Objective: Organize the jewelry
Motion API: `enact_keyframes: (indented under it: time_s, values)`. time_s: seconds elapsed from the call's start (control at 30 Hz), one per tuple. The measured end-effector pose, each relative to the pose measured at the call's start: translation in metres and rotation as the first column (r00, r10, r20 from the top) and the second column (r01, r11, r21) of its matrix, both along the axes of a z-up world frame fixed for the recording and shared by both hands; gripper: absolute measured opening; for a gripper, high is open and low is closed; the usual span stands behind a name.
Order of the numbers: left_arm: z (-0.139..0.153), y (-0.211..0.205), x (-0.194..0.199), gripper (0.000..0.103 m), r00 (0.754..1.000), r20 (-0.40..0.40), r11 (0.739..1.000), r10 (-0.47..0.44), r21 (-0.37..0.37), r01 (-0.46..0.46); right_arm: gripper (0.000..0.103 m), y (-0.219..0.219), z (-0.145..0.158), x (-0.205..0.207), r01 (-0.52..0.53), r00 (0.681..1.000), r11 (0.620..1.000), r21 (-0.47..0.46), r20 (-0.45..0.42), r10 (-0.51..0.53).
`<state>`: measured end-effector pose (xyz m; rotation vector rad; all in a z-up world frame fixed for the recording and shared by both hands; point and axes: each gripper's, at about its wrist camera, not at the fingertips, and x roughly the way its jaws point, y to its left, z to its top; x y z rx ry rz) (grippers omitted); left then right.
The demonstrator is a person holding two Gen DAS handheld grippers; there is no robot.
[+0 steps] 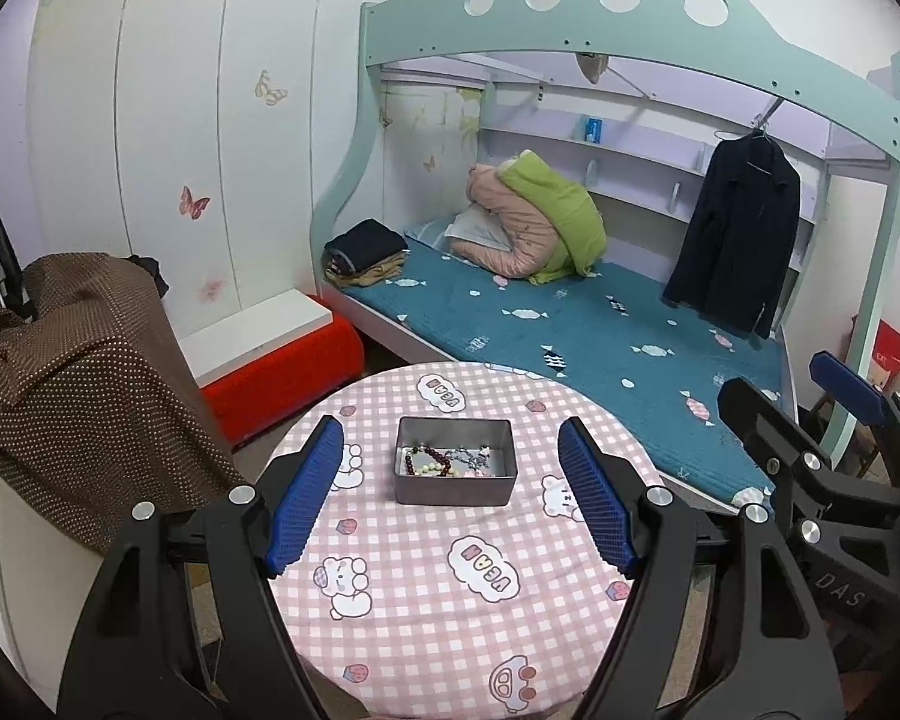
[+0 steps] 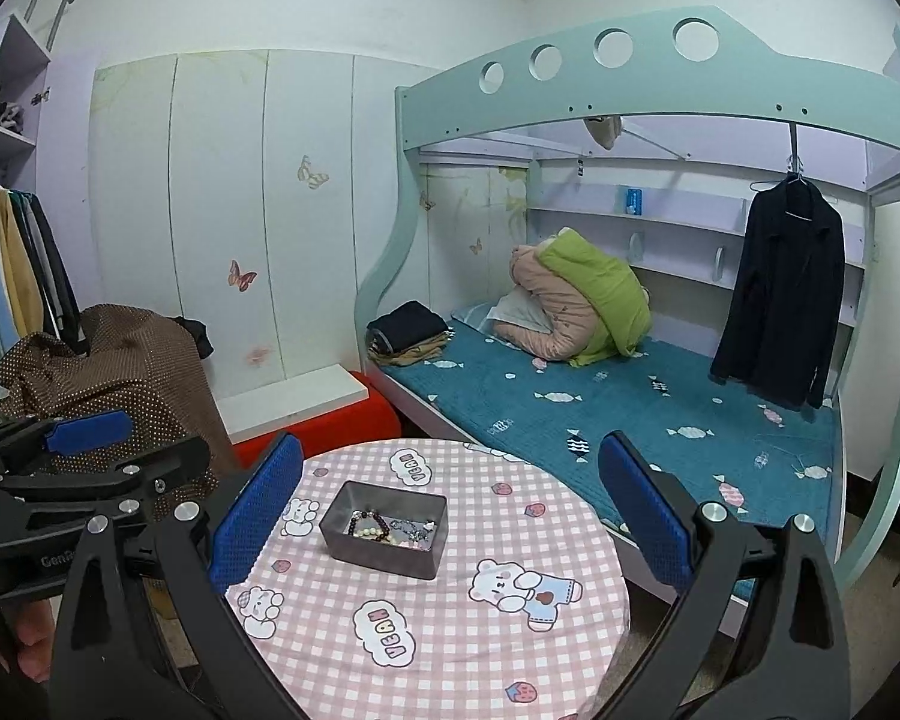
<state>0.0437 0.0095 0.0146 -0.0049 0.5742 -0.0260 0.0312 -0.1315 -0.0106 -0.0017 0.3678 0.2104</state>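
Beaded jewelry [image 1: 444, 461] in seemingly metal rectangular tin [image 1: 455, 483]

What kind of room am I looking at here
Most likely a child's bedroom: a pale green bunk bed frame over a teal candy-print mattress, white wardrobe doors with butterfly stickers, and a dark jacket on a hanger. A round table with pink checked cloth stands in front.

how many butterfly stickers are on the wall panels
5: a pale one high, a pink one lower left, a faded pink one near the panel bottom, and two small ones behind the bed frame. More may be hidden.
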Motion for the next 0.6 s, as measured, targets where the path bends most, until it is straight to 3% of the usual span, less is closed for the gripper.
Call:
enact_keyframes:
  time_s: [0.6]
  values:
    - [-0.0029,0.0005,0.0061,0.075,1.0,-0.016,1.0,0.001,0.006,-0.001,0.095,-0.0024,-0.0003,0.006,0.004,1.0,1.0,0.007,-0.022,-0.003]
